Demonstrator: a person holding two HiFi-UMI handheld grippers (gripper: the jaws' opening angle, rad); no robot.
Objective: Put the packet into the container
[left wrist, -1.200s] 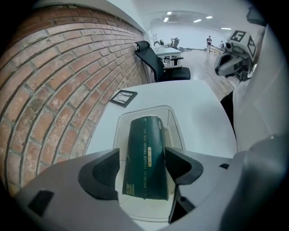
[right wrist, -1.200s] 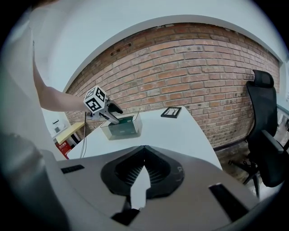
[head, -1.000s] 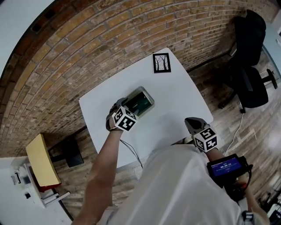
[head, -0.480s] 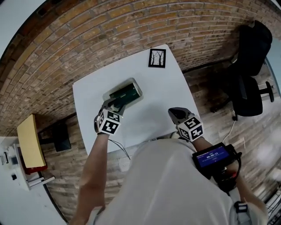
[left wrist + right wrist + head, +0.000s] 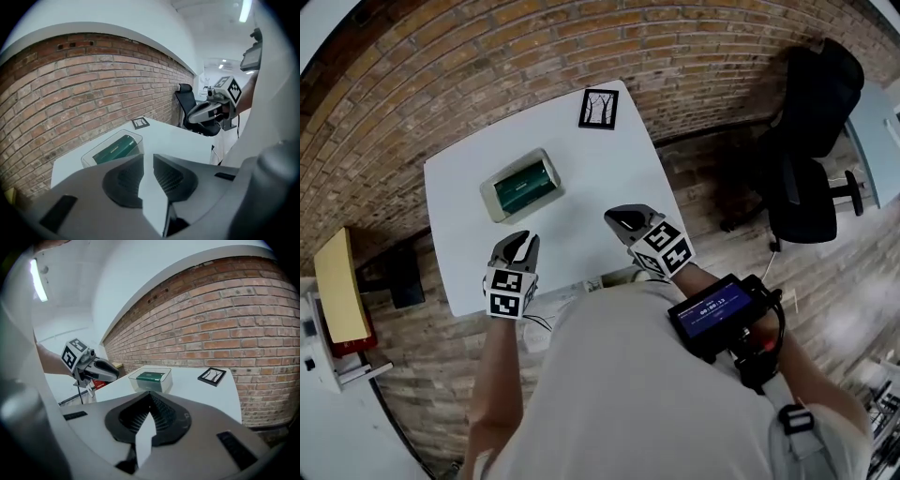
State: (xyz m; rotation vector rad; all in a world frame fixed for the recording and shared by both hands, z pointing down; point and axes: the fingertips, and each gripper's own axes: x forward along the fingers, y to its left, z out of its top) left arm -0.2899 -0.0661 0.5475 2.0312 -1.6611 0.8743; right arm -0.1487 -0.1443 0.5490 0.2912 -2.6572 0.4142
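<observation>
A clear plastic container [image 5: 497,199] stands on the white table [image 5: 581,178] toward the brick wall, with the dark green packet [image 5: 523,185] lying inside it. My left gripper [image 5: 523,240] hovers at the table's near edge, well back from the container [image 5: 89,156]. Its jaws have just been closing to a narrow gap with nothing between them. My right gripper [image 5: 622,218] hangs over the near right part of the table, shut and empty. In the right gripper view, the container [image 5: 163,381] and packet [image 5: 150,376] sit straight ahead, past the touching jaw tips.
A small black-framed picture [image 5: 599,109] lies at the table's far corner. A brick wall [image 5: 487,66] runs behind the table. A black office chair [image 5: 811,141] stands on the wooden floor to the right, and a yellow stool [image 5: 339,286] to the left.
The left gripper has drawn back from the container to the table's near edge, and its jaws have narrowed. The packet stays in the container. The right gripper rose slightly.
</observation>
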